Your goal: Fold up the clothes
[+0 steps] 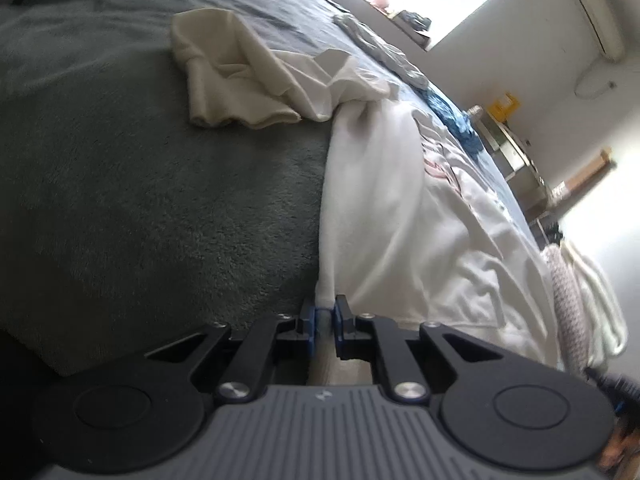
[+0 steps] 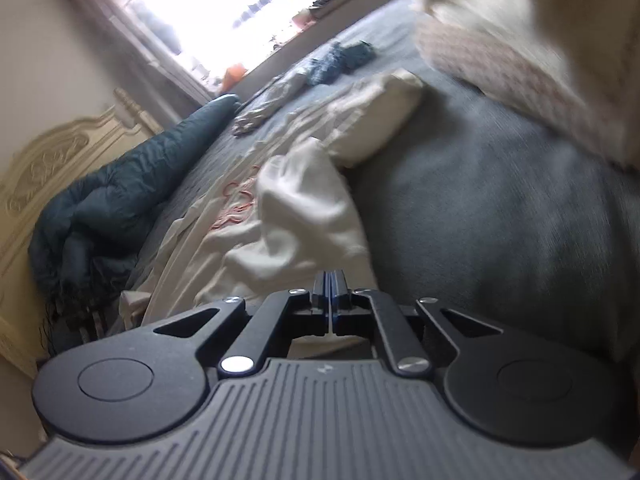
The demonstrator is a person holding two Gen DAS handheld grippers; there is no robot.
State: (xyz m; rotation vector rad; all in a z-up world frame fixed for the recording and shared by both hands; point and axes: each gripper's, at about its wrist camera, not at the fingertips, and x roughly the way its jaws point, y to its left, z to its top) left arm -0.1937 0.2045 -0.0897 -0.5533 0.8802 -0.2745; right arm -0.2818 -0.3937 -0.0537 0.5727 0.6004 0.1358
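The white shirt lies spread on the grey blanket that covers the bed, with a pink print on its upper side and its far end rumpled into folds. It is the landmark here. Its near corner is drawn into a narrow bunch, and the left gripper is clenched on that bunch, a strip of cloth showing between the blue pads.

The right gripper sits at the near edge of the same shirt, seen from the other side. Its jaws are pressed together with barely a slit between them; whether any cloth is caught in that slit cannot be told, since the hem passes just behind the tips and the view is blurred.

The shirt looks thin, soft and light (a cotton knit, by the way it creases). It will likely sag and drape between two holds, slide easily over the plush blanket, and slip out of a shallow pinch. The sound places to take it are the hem corners or the shoulder seams, where the doubled cloth gives the pads something to bite.

Just beyond the shirt's far end lies a cream garment, touching it. Farther off, past the shirt toward the window, are a pale grey piece and a blue one. Beside the shirt, toward the carved headboard, a dark quilt is heaped.
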